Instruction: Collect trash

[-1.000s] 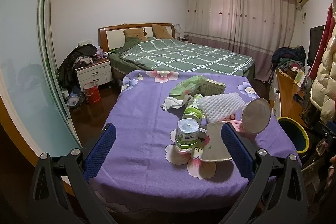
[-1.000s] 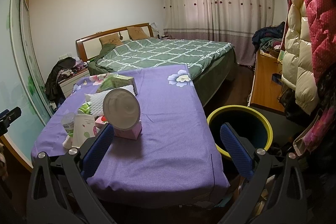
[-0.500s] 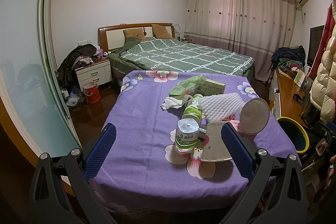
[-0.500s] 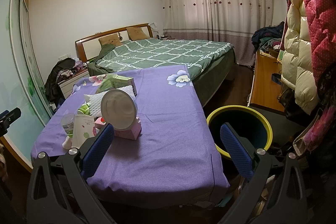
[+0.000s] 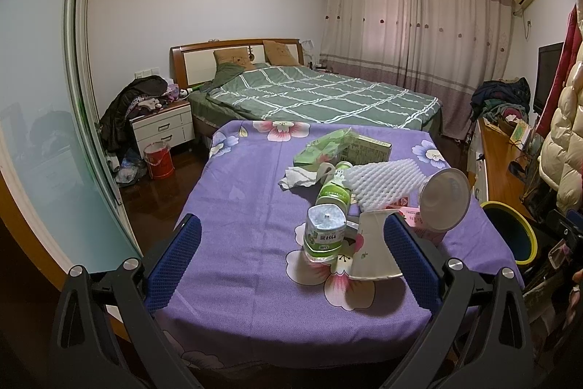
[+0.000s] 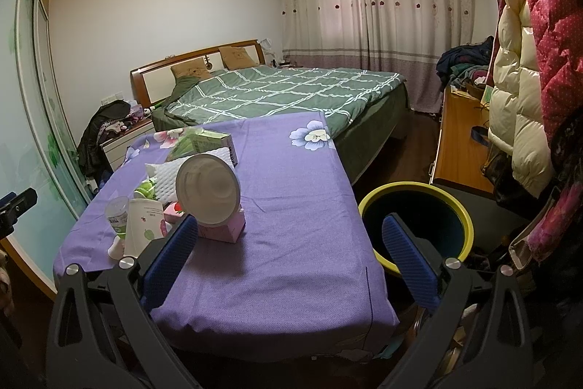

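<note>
Trash (image 5: 364, 185) mid-table (image 6: 291, 261), bin (image 6: 415, 195) just off its right edge, both tongs (image 5: 291, 257) (image 6: 288, 250) wide, empty.

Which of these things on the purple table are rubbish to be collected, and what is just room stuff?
Job: clear bottle, paper cup, foam net, crumpled tissue, yellow-rimmed bin.
Just there: green bed, nightstand, red bucket, curtains.

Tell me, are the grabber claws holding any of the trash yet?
No. The left gripper and the right gripper are both open and empty. The bottles, paper cup and other trash lie on the purple table.
</note>
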Motion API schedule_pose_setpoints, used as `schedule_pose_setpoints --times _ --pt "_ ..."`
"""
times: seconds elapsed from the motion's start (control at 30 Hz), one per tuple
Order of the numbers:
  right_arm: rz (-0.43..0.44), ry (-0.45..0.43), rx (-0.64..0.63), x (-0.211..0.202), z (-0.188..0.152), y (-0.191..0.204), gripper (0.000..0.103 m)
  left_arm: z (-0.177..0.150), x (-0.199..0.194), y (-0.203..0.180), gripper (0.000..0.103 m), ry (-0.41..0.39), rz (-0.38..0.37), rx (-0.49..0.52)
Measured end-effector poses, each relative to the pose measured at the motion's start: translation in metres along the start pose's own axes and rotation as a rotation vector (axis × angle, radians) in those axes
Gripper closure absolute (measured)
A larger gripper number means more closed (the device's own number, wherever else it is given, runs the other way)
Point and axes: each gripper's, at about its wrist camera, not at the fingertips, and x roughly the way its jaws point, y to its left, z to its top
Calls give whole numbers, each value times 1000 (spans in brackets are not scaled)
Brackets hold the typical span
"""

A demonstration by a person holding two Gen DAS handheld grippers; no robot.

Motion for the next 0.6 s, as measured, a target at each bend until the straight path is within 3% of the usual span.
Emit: schedule_pose_setpoints --times 0.6 --pt "0 0 2 0 1 0 6 -1 2 -1 4 2 -1 2"
